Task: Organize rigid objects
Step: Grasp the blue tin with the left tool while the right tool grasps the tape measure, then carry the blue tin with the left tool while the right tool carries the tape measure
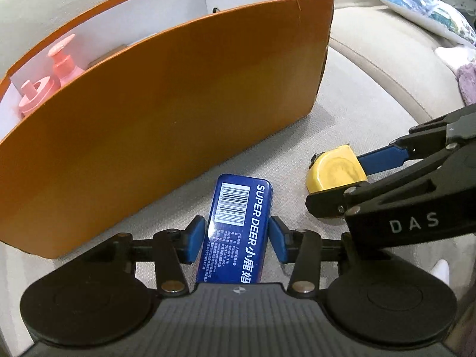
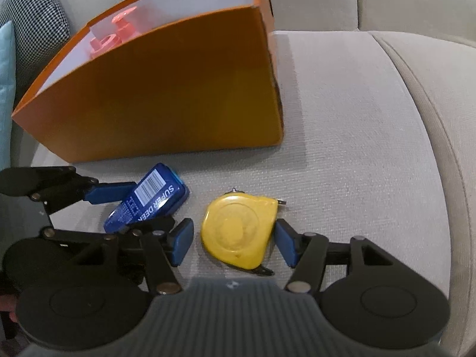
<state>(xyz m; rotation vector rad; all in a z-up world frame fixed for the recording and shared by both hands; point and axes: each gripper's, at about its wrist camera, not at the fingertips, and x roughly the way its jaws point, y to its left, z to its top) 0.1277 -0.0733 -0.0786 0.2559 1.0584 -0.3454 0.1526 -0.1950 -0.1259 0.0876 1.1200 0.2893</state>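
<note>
I take the orange box (image 1: 178, 113) as my landmark: it stands on the pale sofa cushion (image 2: 372, 148), open at the top, with two pink pump bottles (image 1: 59, 62) upright inside at its left end. Just in front of its long wall, toward the left, the blue tin (image 1: 238, 226) lies flat on the cushion, barcode side up, its length pointing at the box. My left gripper (image 1: 236, 239) straddles the tin's two long edges; the blue pads sit right at those edges, the left one seemingly touching, a thin gap on the right, so I judge the jaws half spread and not yet pinching. The tin looks stiff, light and glossy, so I expect it to slip under a loose hold; gripping across the narrow width near its middle seems best to me. Further right, still in front of the box's wall, the yellow tape measure (image 2: 238, 229) lies on its broad face. My right gripper (image 2: 233, 242) brackets it with jaws spread, gaps showing on both sides, nothing held. It looks like a hard, dense, rounded case, probably the heavier piece; I would clamp its flat front and back edges, clear of the metal tab and clip.
</note>
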